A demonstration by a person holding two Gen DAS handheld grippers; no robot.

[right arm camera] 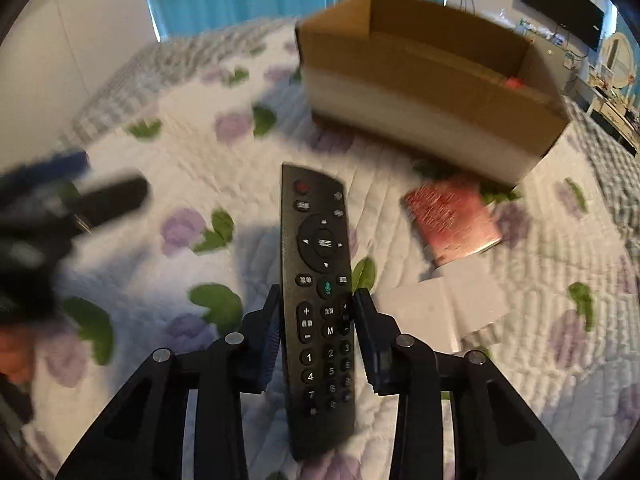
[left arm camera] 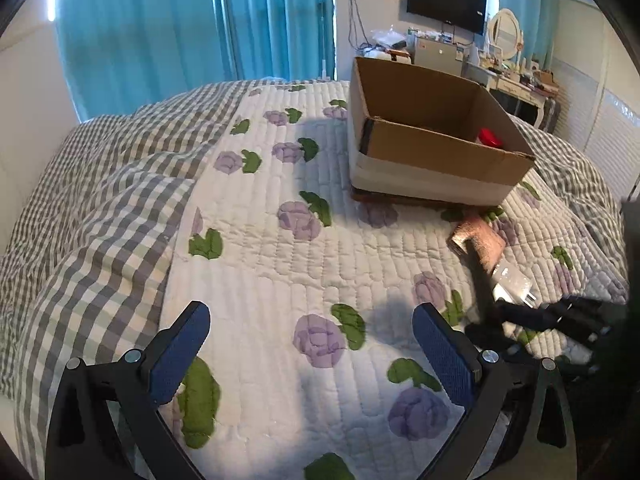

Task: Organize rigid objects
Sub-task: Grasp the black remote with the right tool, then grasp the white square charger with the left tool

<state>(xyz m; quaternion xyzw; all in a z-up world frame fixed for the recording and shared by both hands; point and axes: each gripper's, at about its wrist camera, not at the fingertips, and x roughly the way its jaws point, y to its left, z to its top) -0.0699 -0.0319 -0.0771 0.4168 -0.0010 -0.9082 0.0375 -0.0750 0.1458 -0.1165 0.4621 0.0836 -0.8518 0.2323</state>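
Two jaws of the right gripper (right arm camera: pixel 316 312) stand at both long edges of the black remote control (right arm camera: pixel 316 280); the pads look pressed on its sides, so I judge it is pinched, though it seems not yet lifted off the quilt (right arm camera: pixel 160 140). Jaws of the left gripper (left arm camera: pixel 312 348) are spread wide with only flowered cloth between them.

From the remote, a reddish flat case (right arm camera: pixel 452 220) lies at about two o'clock, a white flat thing (right arm camera: pixel 452 304) at about three o'clock, both on the bed and near each other. The cardboard box (right arm camera: pixel 420 120) stands at about one o'clock, beyond them.

One red object (left arm camera: pixel 490 137) is already inside the box, so I think the work is begun. At least three things remain outside: the remote, the case and the white thing.
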